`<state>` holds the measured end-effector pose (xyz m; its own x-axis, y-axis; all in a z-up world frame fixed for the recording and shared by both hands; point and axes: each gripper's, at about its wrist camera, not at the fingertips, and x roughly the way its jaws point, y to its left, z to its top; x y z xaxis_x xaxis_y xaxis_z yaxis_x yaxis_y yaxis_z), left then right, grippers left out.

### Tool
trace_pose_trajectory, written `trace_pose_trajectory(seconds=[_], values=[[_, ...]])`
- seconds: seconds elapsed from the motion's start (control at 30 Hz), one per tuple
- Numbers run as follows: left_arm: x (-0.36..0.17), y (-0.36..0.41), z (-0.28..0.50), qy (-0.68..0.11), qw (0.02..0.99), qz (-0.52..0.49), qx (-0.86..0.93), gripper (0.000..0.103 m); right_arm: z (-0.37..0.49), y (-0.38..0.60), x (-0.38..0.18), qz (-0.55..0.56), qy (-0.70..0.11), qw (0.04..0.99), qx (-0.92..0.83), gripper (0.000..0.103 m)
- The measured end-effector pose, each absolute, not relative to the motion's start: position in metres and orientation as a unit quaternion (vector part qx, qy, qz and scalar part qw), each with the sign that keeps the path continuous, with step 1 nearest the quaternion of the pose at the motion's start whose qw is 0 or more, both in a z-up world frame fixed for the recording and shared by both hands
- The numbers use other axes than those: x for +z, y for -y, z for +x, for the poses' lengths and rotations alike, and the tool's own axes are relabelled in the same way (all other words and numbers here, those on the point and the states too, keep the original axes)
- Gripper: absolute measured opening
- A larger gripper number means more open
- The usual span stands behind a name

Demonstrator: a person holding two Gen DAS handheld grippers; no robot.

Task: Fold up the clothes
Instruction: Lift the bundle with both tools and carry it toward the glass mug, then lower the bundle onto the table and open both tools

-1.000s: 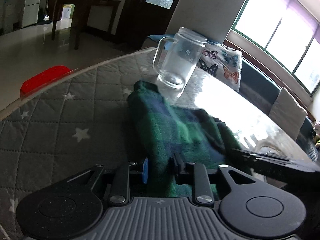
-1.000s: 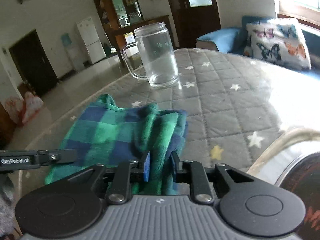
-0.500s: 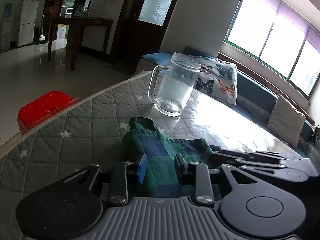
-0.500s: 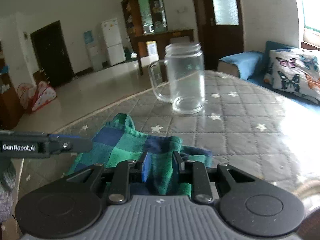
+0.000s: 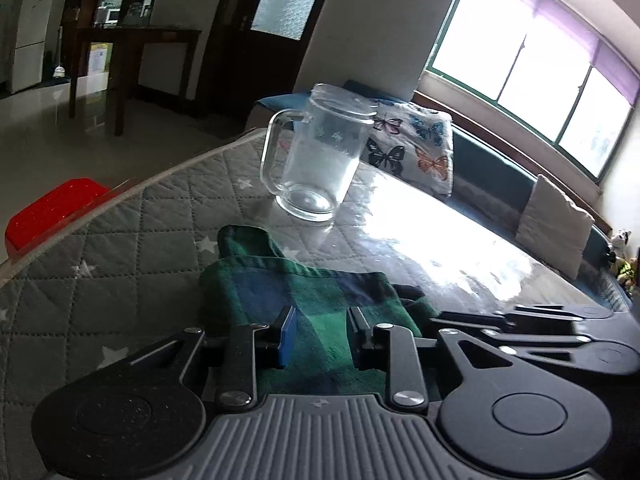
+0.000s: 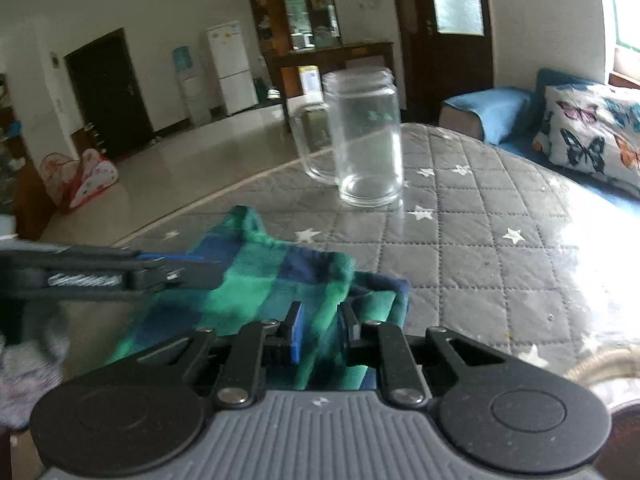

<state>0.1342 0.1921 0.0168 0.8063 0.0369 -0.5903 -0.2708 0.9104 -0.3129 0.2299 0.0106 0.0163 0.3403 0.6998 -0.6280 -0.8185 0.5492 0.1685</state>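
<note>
A green and blue plaid cloth (image 5: 304,292) lies bunched on the grey quilted star-pattern table cover (image 5: 120,264). It also shows in the right wrist view (image 6: 260,280). My left gripper (image 5: 322,330) has its jaws slightly apart with the cloth's near edge between them. My right gripper (image 6: 320,326) is the same, jaws slightly apart over the cloth's edge. The right gripper's body lies just to the right in the left wrist view (image 5: 520,328). The left gripper's fingers (image 6: 120,272) reach in from the left over the cloth in the right wrist view.
A clear glass mug (image 5: 320,160) stands on the table just beyond the cloth, also in the right wrist view (image 6: 364,140). A red stool (image 5: 52,208) sits past the table's left edge. A butterfly-print pillow (image 5: 416,148) lies on the bench behind.
Both grippers have lowered with the cloth and come close together, and their jaws have widened a little around it. The cloth now lies flatter on the table.
</note>
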Motion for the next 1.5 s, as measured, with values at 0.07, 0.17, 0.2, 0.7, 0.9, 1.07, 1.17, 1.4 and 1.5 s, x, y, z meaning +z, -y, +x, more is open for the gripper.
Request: trace_pose_trajectory(seconds=[0.07,0.17,0.2,0.7,0.9,1.07,1.17,1.4,1.5], values=[[0.018,-0.187,0.129,-0.302,0.931,-0.192,0.076,0.029,0.215,-0.003,0.022,-0.103,-0.329,0.807,0.478,0.016],[0.021,-0.178,0.118,-0.303,0.932,-0.187,0.065,0.029,0.191,0.006,0.025,-0.128,-0.328,0.796,0.493,0.016],[0.021,-0.174,0.112,-0.303,0.933,-0.184,0.061,0.029,0.184,0.008,0.025,-0.136,-0.325,0.794,0.495,0.016],[0.007,-0.13,0.025,-0.314,0.938,-0.147,0.025,0.029,0.154,0.044,-0.003,-0.141,-0.335,0.803,0.473,0.016],[-0.003,-0.118,0.006,-0.325,0.94,-0.092,0.038,0.027,0.153,0.042,-0.007,-0.148,-0.328,0.804,0.473,0.017],[0.008,-0.124,-0.003,-0.315,0.943,-0.103,0.041,0.027,0.153,0.042,-0.001,-0.149,-0.328,0.807,0.469,0.017],[0.02,-0.128,-0.001,-0.297,0.948,-0.111,0.039,0.027,0.151,0.042,0.006,-0.148,-0.318,0.812,0.467,0.017],[0.024,-0.14,0.033,-0.292,0.948,-0.118,0.044,0.027,0.155,0.024,0.012,-0.136,-0.297,0.817,0.476,0.017],[0.018,-0.144,0.046,-0.305,0.943,-0.121,0.046,0.027,0.164,0.016,0.0,-0.143,-0.313,0.816,0.464,0.017]])
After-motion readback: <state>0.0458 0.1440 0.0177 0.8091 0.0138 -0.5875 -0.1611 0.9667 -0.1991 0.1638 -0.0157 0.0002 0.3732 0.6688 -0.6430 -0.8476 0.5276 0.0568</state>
